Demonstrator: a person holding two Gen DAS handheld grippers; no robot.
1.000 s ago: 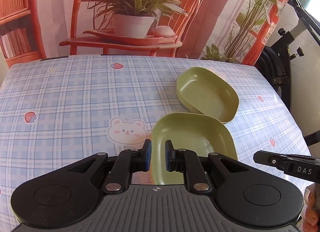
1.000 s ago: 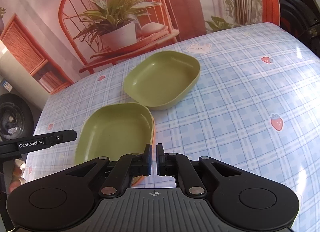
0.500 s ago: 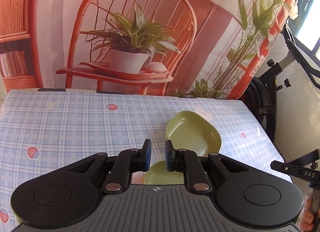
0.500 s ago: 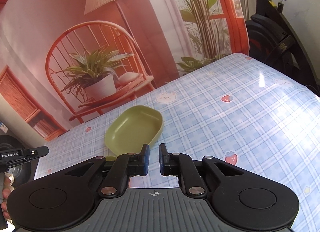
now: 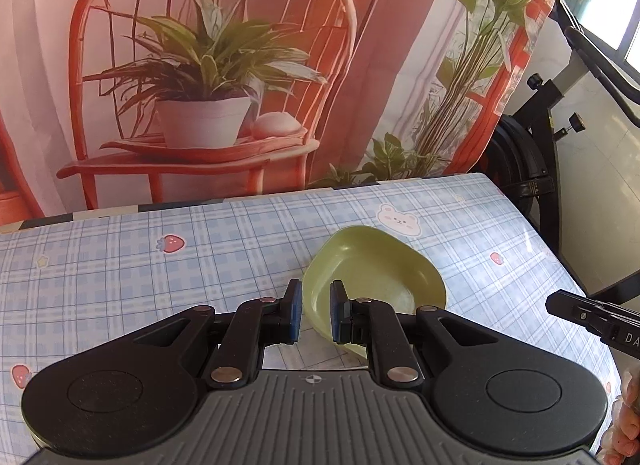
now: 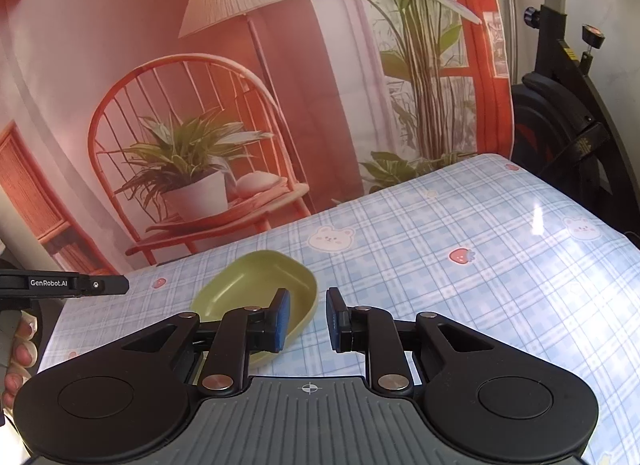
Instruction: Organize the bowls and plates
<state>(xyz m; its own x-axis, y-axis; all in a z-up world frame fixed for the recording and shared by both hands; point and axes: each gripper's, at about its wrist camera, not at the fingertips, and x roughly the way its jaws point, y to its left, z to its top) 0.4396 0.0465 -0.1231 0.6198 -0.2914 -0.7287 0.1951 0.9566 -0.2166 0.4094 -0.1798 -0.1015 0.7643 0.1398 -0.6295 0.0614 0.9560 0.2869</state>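
1. We see one green bowl (image 5: 376, 273) on the table (image 5: 120, 277), right of centre in the left wrist view and left of centre in the right wrist view (image 6: 256, 285). It is oval, shallow, matt olive-green and lies open side up with nothing in it.
2. Hidden parts: in the left wrist view the left gripper (image 5: 314, 311) covers the bowl's near rim; in the right wrist view the right gripper (image 6: 306, 319) covers the bowl's near right edge. Under that gripper's left arm a second green rim shows; we cannot tell what it belongs to.
3. Left gripper: jaws nearly together, with a narrow slot between the blue pads (image 5: 295, 311). Nothing is pinched; the bowl seen through the slot lies farther off on the table.
4. Right gripper: jaws have just been opening and stand a little apart. Nothing is between them, only cloth beyond. The pads (image 6: 282, 319) touch nothing.
5. At the frame edges: a black bar of the other gripper and a few fingers (image 6: 20, 345), cut off.
6. Farther off: the printed backdrop (image 5: 200, 65) behind the table, and an exercise bike (image 6: 568, 113) to the right.
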